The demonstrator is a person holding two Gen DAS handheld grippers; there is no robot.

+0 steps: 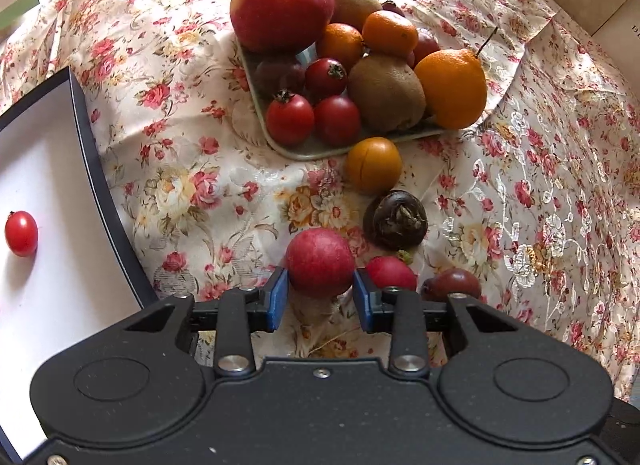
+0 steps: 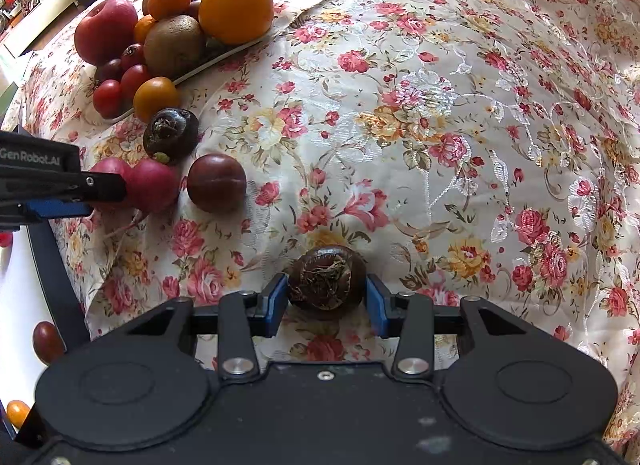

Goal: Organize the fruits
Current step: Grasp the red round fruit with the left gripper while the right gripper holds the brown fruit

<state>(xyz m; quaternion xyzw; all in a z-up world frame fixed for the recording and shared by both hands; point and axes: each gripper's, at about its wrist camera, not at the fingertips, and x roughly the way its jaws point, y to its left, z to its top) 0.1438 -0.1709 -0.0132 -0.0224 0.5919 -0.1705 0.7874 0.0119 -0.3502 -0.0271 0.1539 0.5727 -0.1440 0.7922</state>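
Observation:
In the left wrist view my left gripper [image 1: 320, 285] stands over the floral cloth with its blue pads against both sides of a red radish [image 1: 320, 261]; it is shut on it. A second radish [image 1: 390, 273] lies just right of the right finger. In the right wrist view my right gripper [image 2: 326, 293] is shut on a dark brown water chestnut [image 2: 326, 277] low over the cloth. The left gripper's fingers [image 2: 100, 185] show at the left edge there, across the two radishes [image 2: 156, 185].
A pale tray [image 1: 304, 151] holds an apple [image 1: 282, 9], kiwis, oranges and several tomatoes. Loose on the cloth lie a yellow tomato [image 1: 374, 165], another water chestnut [image 1: 396, 221] and a dark plum [image 1: 452, 285]. A white box [image 1: 60, 185] at left holds a cherry tomato [image 1: 22, 233].

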